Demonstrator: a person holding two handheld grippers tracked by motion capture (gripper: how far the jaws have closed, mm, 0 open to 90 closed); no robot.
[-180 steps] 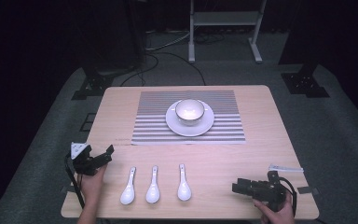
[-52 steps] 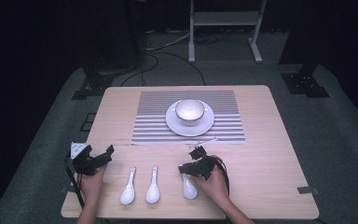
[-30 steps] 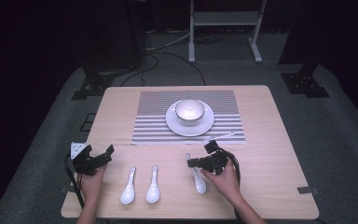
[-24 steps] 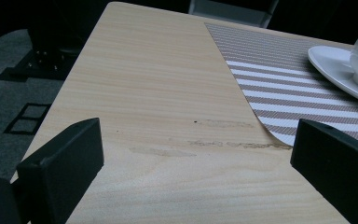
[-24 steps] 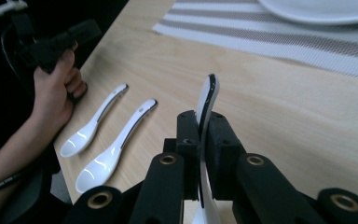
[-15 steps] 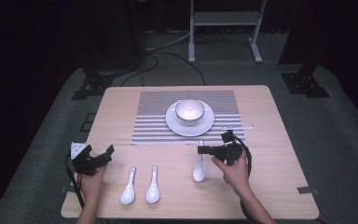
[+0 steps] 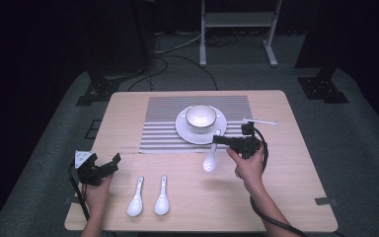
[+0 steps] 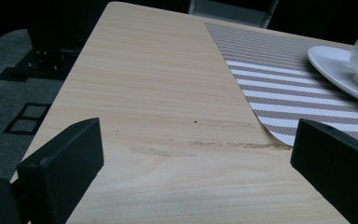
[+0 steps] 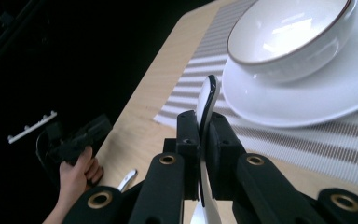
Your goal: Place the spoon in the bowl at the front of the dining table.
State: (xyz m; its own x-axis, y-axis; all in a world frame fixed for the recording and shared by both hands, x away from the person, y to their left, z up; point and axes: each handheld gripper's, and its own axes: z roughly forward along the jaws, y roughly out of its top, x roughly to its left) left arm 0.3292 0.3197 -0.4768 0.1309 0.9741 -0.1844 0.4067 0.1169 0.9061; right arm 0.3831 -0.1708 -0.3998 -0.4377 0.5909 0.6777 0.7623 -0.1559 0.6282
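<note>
Spoons number three in the high view: two lie on the wooden table (image 7: 296, 197) near its front edge, and we see the third spoon (image 7: 211, 157) hanging off the table, its handle clamped in the right gripper (image 7: 222, 140) just beside the saucer (image 7: 183, 129). One bowl (image 7: 201, 116) sits on that saucer, on a striped mat (image 7: 158, 133). Dark carpet surrounds the table.

From the left gripper view, the left gripper (image 8: 193, 163) stands spread wide over bare wood, and the frame edge cuts off the saucer.

From the right gripper view, the pads hide most of the spoon's handle; the bowl lies close ahead.
</note>
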